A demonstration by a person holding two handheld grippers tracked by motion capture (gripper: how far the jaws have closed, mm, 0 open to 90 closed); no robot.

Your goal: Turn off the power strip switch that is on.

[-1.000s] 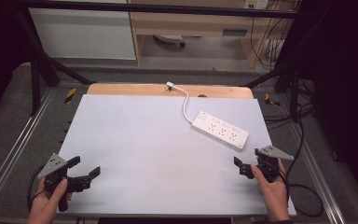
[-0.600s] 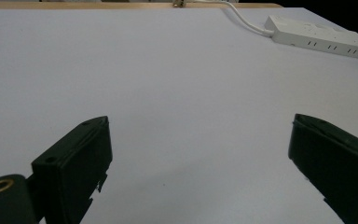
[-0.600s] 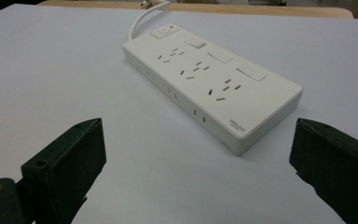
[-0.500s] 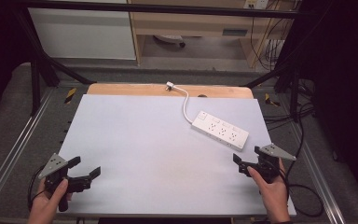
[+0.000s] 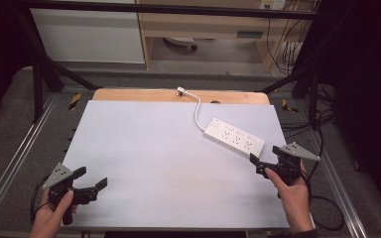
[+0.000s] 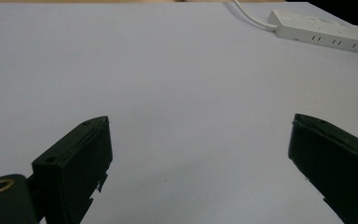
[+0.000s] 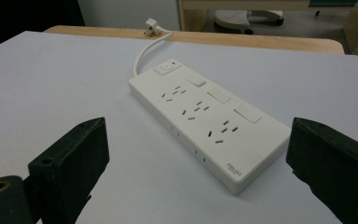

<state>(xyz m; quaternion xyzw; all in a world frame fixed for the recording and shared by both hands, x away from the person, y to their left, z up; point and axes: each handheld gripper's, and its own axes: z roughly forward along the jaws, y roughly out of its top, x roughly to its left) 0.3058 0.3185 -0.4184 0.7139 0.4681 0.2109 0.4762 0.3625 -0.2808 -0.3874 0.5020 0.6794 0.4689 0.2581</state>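
Both hand-held grippers stand wide open and hold nothing: the left hand-held gripper [image 5: 90, 186] sits at the near left of the pale surface [image 5: 154, 148], the right hand-held gripper [image 5: 265, 160] just beside the near end of the white power strip [image 5: 234, 139]. Its own view shows three socket groups with switches; the high view shows the cord [image 5: 197, 106] running to a plug [image 5: 180, 91] at the far wooden edge.

Grey floor [image 5: 10, 124], black frame posts [image 5: 37, 74], white cabinet [image 5: 89, 34], wooden shelving [image 5: 203, 25] beyond the table [image 5: 144, 148]
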